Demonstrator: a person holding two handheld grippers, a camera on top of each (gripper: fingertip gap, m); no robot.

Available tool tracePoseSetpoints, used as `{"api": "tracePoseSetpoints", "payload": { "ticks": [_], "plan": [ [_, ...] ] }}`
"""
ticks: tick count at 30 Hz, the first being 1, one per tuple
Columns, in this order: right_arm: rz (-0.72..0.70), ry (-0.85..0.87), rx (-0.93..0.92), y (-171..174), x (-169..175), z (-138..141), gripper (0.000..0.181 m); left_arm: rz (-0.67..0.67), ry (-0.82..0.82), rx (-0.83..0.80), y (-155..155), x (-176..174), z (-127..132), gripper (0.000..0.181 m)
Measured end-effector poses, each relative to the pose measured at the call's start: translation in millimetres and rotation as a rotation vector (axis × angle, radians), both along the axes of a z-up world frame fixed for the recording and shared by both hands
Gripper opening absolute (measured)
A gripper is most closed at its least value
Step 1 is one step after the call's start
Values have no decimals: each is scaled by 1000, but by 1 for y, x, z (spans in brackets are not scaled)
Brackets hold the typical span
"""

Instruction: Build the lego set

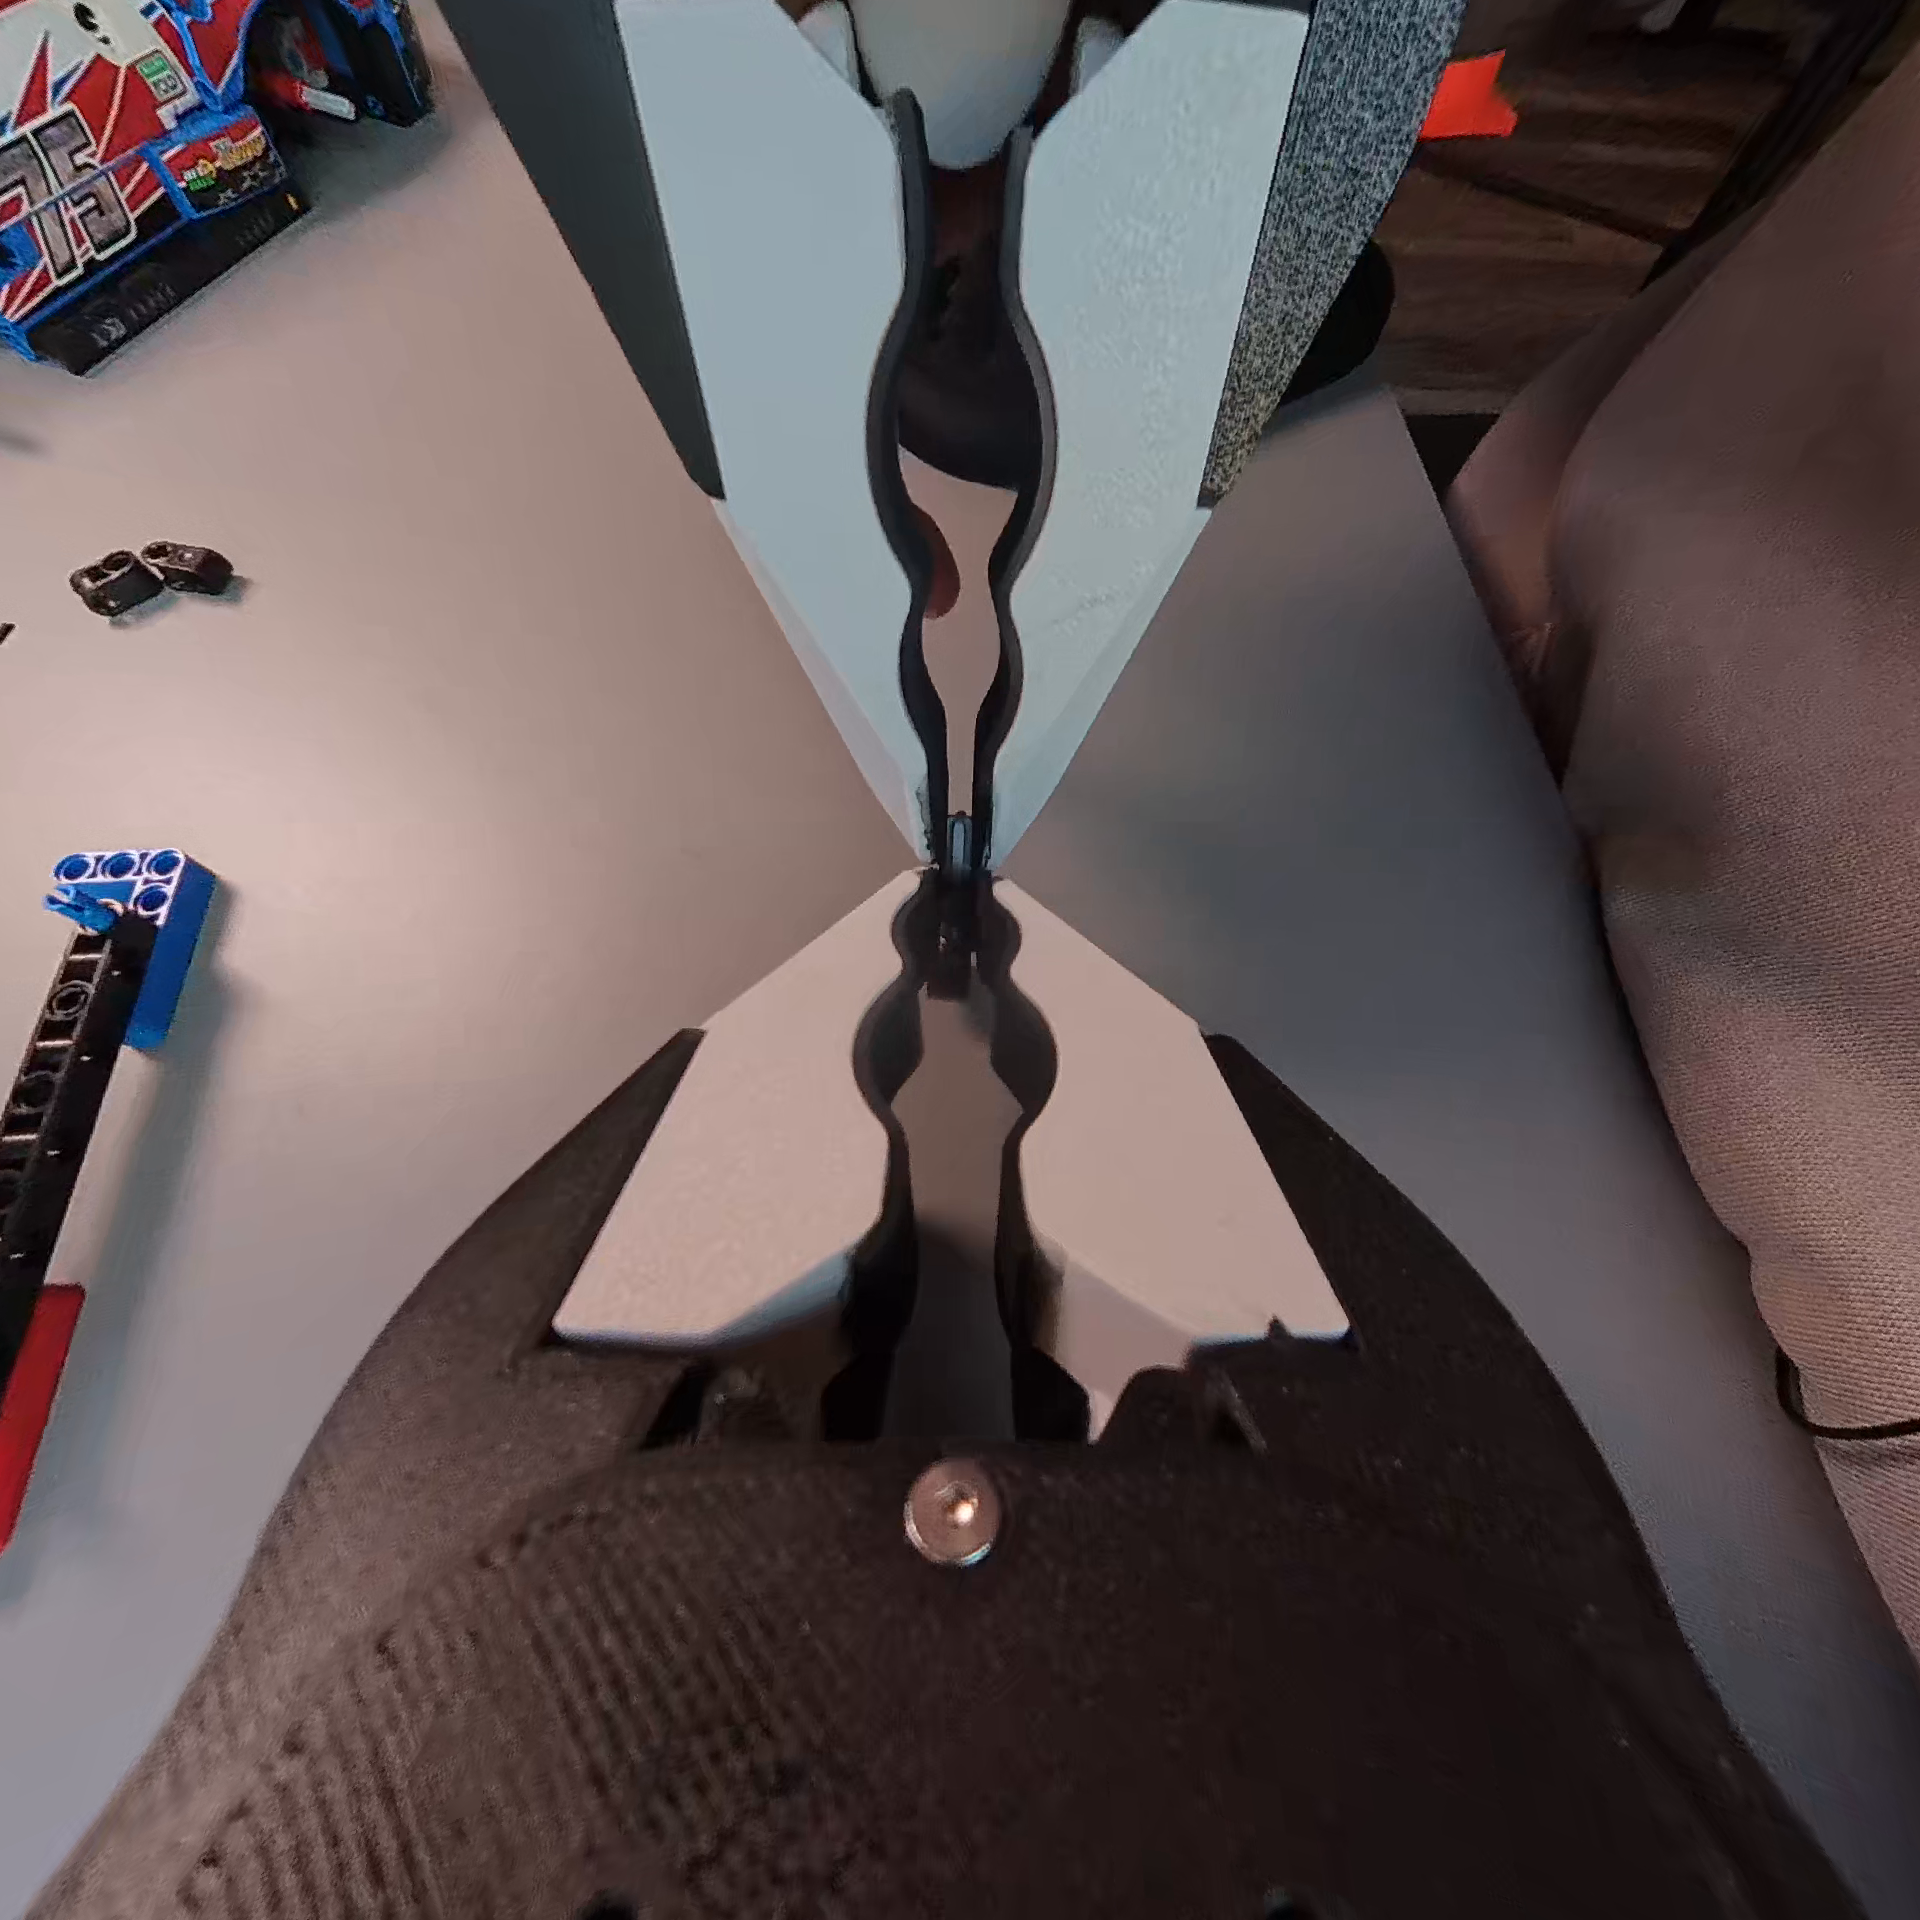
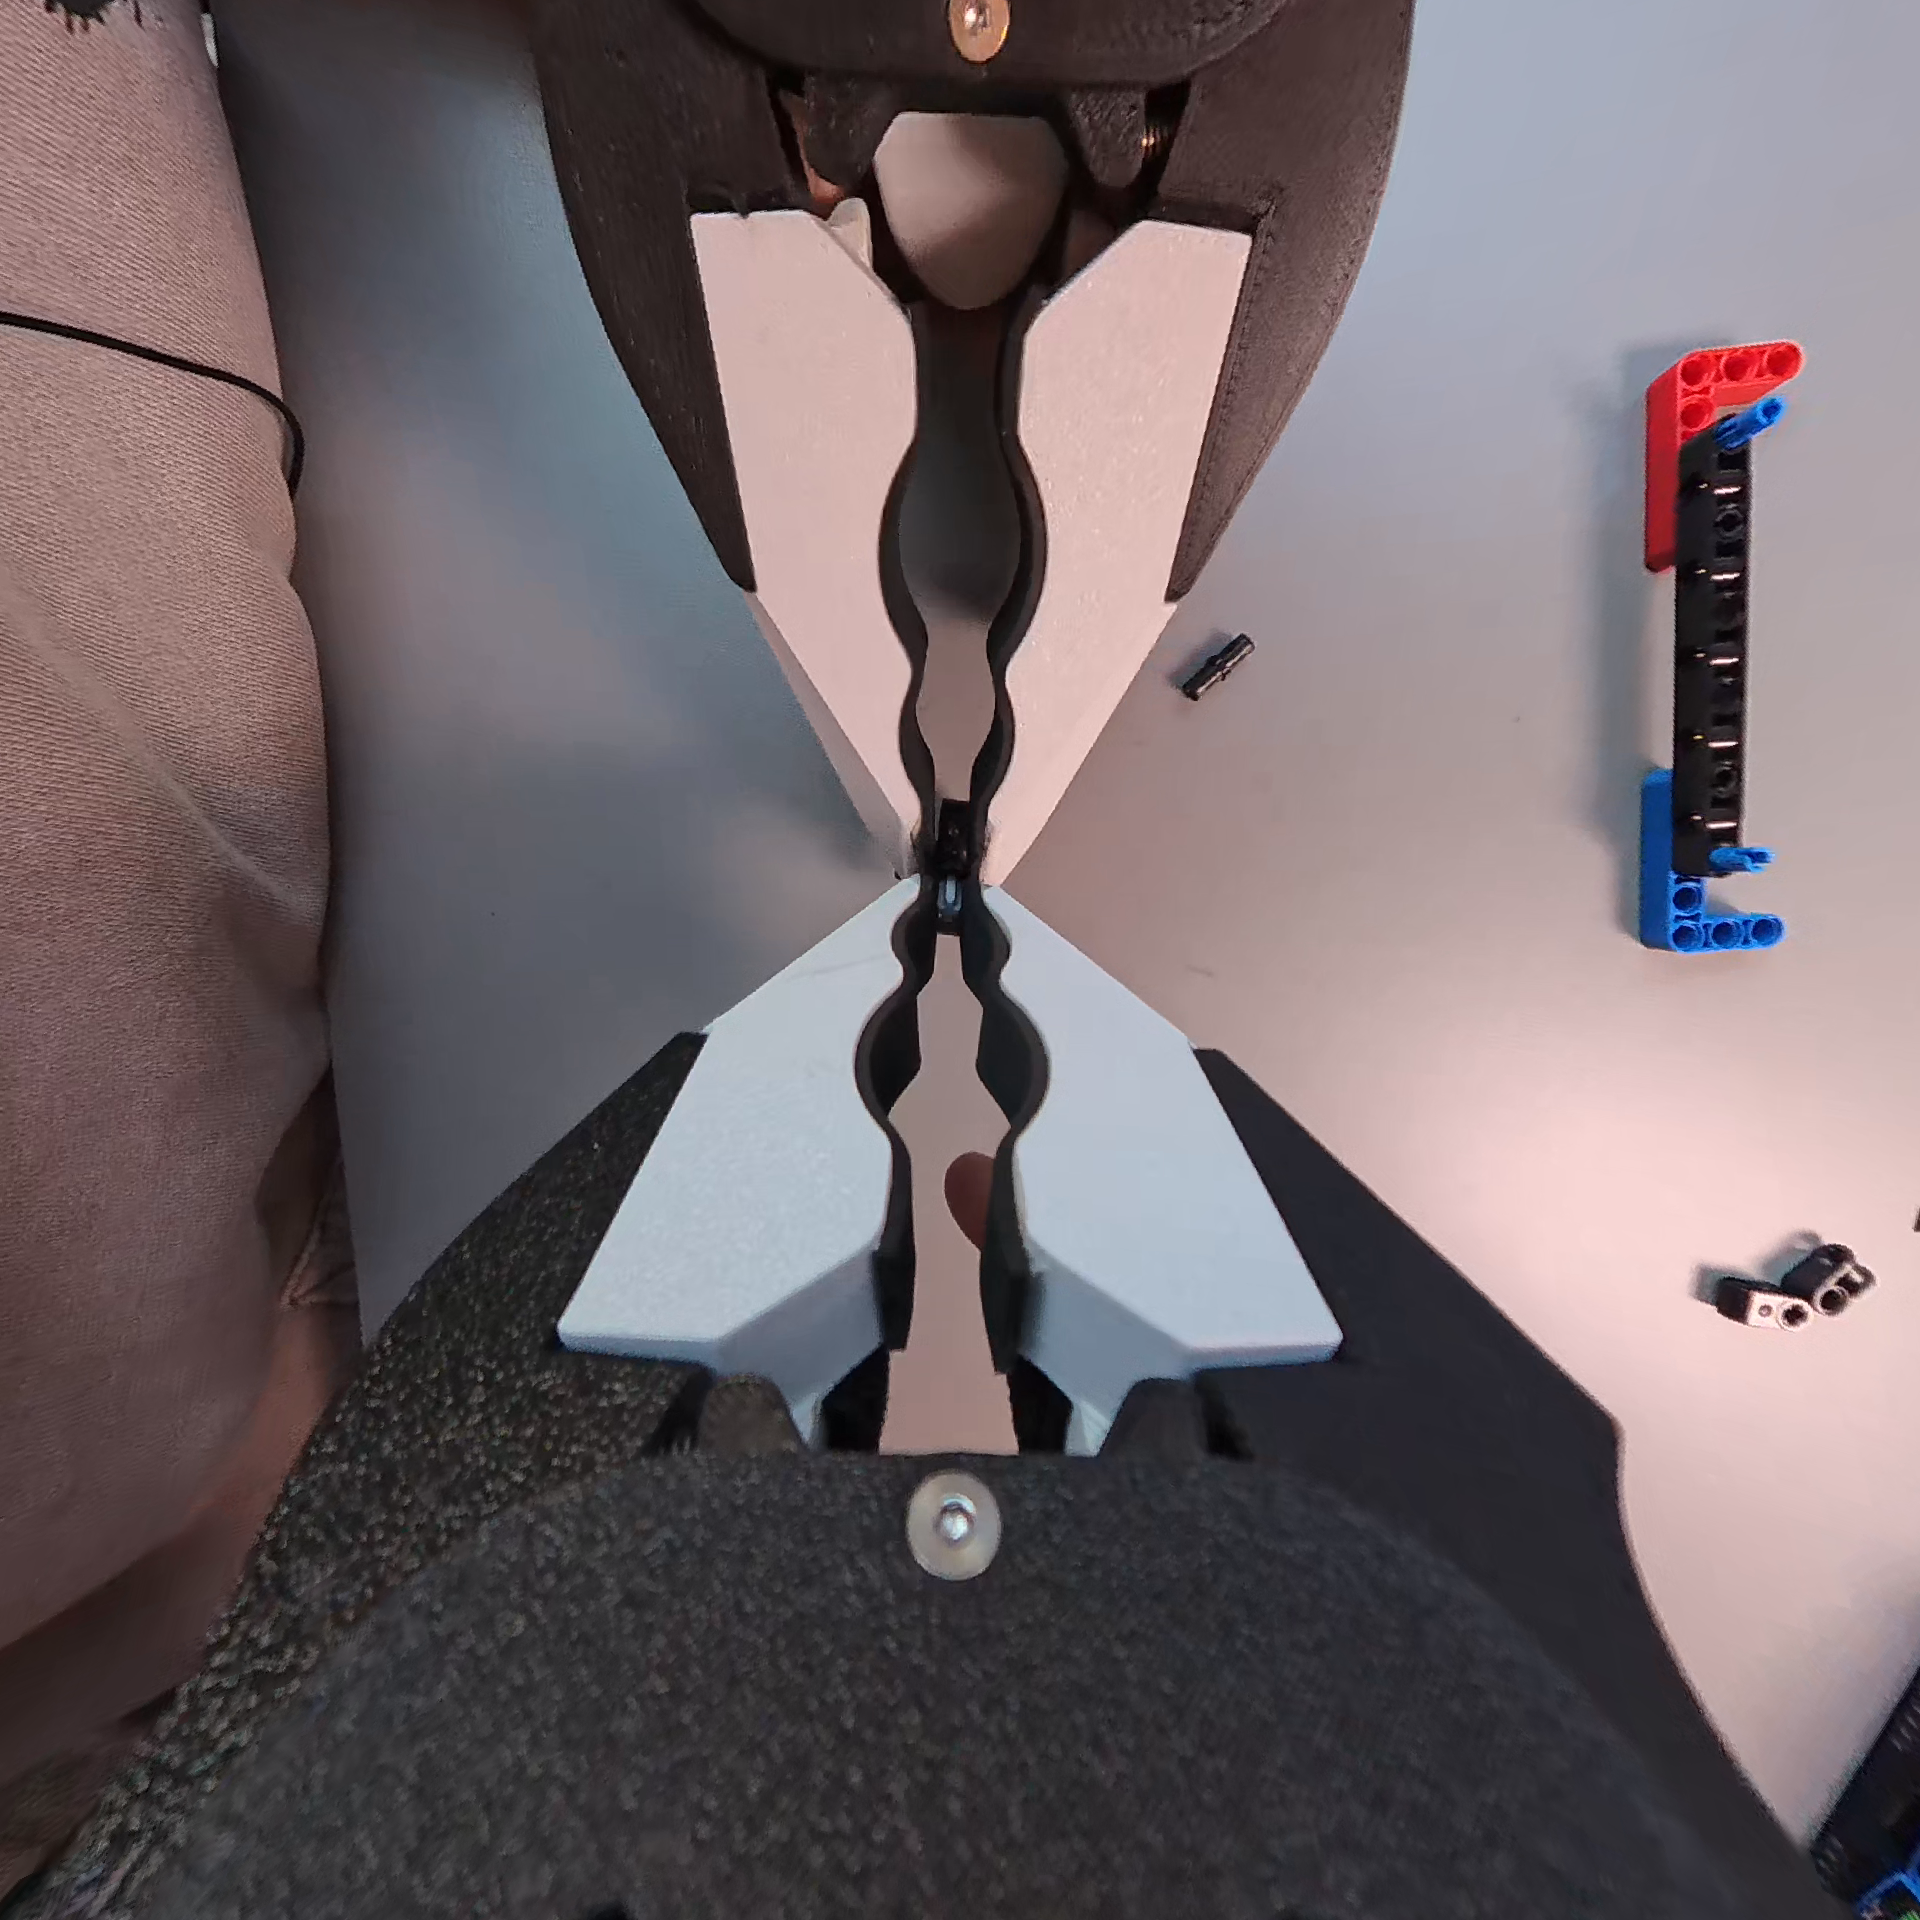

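My two grippers meet tip to tip above the pale table (image 1: 468, 727). My left gripper (image 1: 951, 909) is shut on a small black connector (image 1: 948, 951). My right gripper (image 2: 948, 904) is shut on a small blue-grey pin (image 2: 948, 899). The pin and the connector touch end to end between the tips. In the left wrist view the right gripper (image 1: 958, 831) comes down from above. In the right wrist view the left gripper (image 2: 954, 836) does the same. A black beam with a red and a blue corner piece (image 2: 1714, 644) lies on the table, partly seen in the left wrist view (image 1: 104, 987).
A loose black pin (image 2: 1218, 665) and two small black connectors (image 2: 1792, 1299) (image 1: 151, 571) lie on the table. The printed set box (image 1: 135, 166) stands at the far left. Beige fabric (image 1: 1714, 831) (image 2: 135, 727) runs along the table's edge. My left and right fingertips are right by each other.
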State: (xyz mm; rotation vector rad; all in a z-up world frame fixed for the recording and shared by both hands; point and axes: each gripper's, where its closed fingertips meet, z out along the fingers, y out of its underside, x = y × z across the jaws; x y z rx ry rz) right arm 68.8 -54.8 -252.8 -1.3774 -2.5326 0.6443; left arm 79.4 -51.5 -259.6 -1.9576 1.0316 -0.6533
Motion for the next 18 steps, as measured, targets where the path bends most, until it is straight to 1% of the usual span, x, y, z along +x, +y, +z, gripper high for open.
{"api": "tracePoseSetpoints", "payload": {
  "ticks": [6,13,18],
  "plan": [
    [31,-20,30,-2,2,-2,2,-19,8,-13,-2,2,-3,6],
    [100,-90,88,-4,0,-1,2,-27,2,-24,-4,0,-3,6],
    [118,-94,109,-6,-1,-1,1,-25,7,-22,-6,-1,-4,6]
  ]
}}
